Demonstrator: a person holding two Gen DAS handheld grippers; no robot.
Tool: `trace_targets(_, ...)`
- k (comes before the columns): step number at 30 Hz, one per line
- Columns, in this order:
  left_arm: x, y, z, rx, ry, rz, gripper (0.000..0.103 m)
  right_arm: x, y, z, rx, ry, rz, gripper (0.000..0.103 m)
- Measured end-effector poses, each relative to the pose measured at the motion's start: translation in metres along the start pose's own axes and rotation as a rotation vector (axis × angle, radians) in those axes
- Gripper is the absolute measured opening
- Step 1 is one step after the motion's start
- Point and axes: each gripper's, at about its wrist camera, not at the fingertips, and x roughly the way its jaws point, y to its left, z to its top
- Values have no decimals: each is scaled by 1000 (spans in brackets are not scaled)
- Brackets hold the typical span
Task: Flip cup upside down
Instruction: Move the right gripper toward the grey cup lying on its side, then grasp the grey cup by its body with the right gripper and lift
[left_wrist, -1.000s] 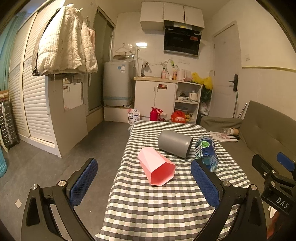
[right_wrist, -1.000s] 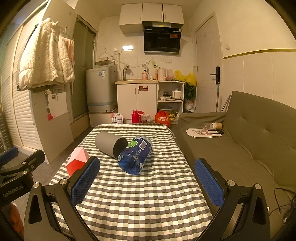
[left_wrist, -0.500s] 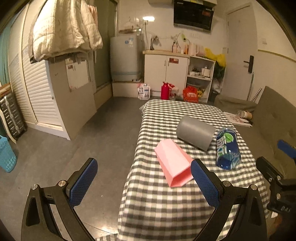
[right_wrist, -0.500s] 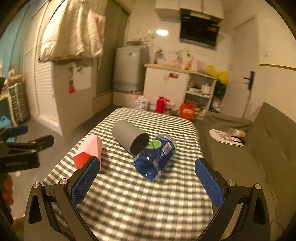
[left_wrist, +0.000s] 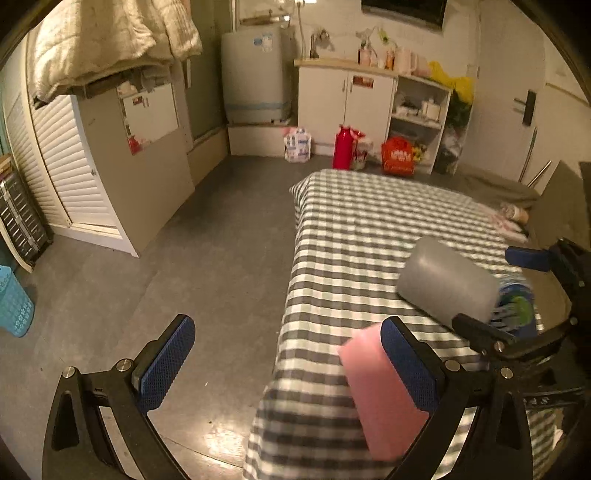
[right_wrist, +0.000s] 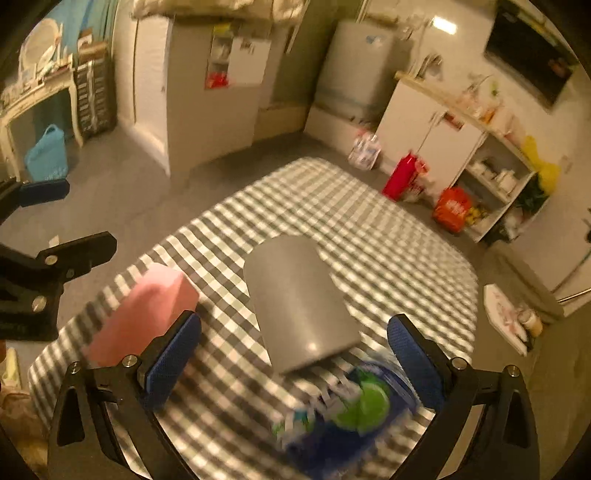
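Observation:
Three cups lie on their sides on the checked table (left_wrist: 354, 236). A pink faceted cup (left_wrist: 380, 398) lies near the left edge, also in the right wrist view (right_wrist: 144, 317). A grey cup (left_wrist: 447, 284) (right_wrist: 299, 306) lies in the middle. A blue cup with a green print (left_wrist: 517, 306) (right_wrist: 347, 413) lies beside it. My left gripper (left_wrist: 288, 363) is open, over the table's left edge, its right finger (left_wrist: 408, 369) in front of the pink cup. My right gripper (right_wrist: 295, 358) is open above the grey and blue cups.
Grey floor lies left of the table. A sofa (right_wrist: 535, 295) with papers stands to the right. White cabinets (left_wrist: 347, 99), a washing machine (left_wrist: 255, 85), red bottle (left_wrist: 341, 147) and bags stand at the far wall. A teal basket (left_wrist: 13, 302) sits far left.
Both grippers moved forward and tilted down over the table. The right gripper came in above the grey and blue cups; the left swung toward the table's left edge. The cups have not moved.

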Motion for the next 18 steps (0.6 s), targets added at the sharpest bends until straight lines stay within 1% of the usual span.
trace_targets(2,13,5,5,2,19,4,103,19,-4,5,-10,52,3,92)
trace_targets(6,30,10,7,-2,39,12,103,41,-5,9,-47,108,5,92)
trace_targets(8,37,12,8,1,49,18,103,51,-4,11,-67,141,-9,92)
trace_targets(11,43,13,9,-5,64,13,103,63,-7,15,-87,171,-3,91)
trace_targets(12,44,13,9,-5,67,8,103,65,-5,15,-94,179,-2,88)
trace_targets(13,44,12,9,-3,70,4,103,66,-4,16,-103,190,-2,82)
trace_targets(14,44,12,9,0,72,4,103,68,-2,16,-113,199,-10,80)
trace_targets(18,42,15,9,4,71,6,103,66,0,17,-131,198,-22,78)
